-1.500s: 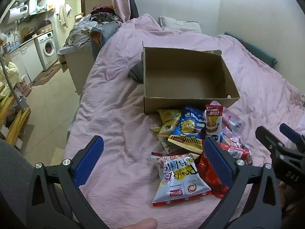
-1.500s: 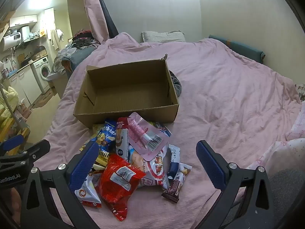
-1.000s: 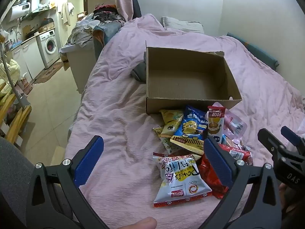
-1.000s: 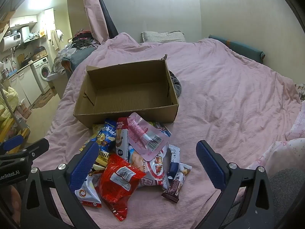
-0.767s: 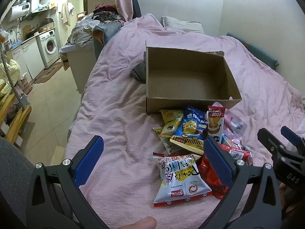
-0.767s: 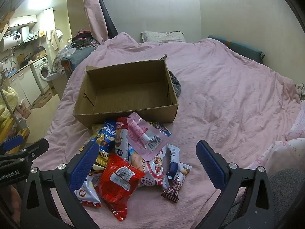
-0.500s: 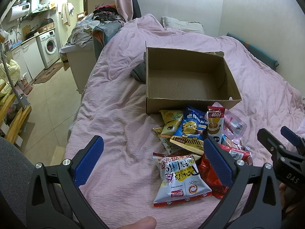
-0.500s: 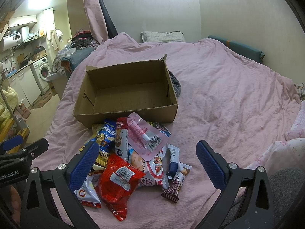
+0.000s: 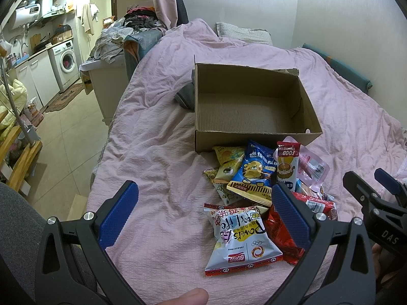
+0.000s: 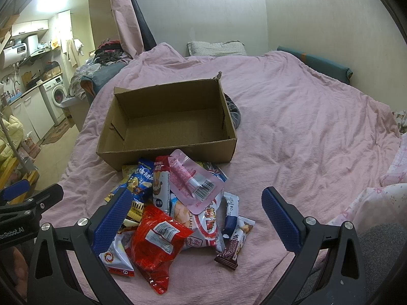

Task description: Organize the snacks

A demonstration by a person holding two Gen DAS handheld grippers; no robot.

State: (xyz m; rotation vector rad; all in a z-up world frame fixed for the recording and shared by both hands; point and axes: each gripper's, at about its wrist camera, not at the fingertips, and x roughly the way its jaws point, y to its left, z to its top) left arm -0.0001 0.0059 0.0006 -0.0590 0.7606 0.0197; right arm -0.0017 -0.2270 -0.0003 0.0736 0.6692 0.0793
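An open, empty cardboard box (image 9: 257, 137) (image 10: 168, 150) sits on the pink bed. A pile of snack packets lies just in front of it: a white chips bag (image 9: 241, 239), a blue bag (image 9: 257, 170), a red packet (image 10: 157, 241), a pink pouch (image 10: 190, 180) and a brown bar (image 10: 232, 249). My left gripper (image 9: 203, 213) is open and empty, above the bed left of the pile. My right gripper (image 10: 195, 216) is open and empty, over the near side of the pile. Each gripper shows at the edge of the other's view.
The pink bedspread (image 10: 305, 117) spreads wide to the right of the box. A grey cloth (image 9: 185, 95) lies beside the box. The bed's left edge drops to a tiled floor (image 9: 58, 132) with a washing machine (image 9: 66, 61) and clothes heap (image 9: 122, 38) beyond.
The left wrist view shifted slightly early on, then held. Both grippers stay open and the snacks and box have not moved.
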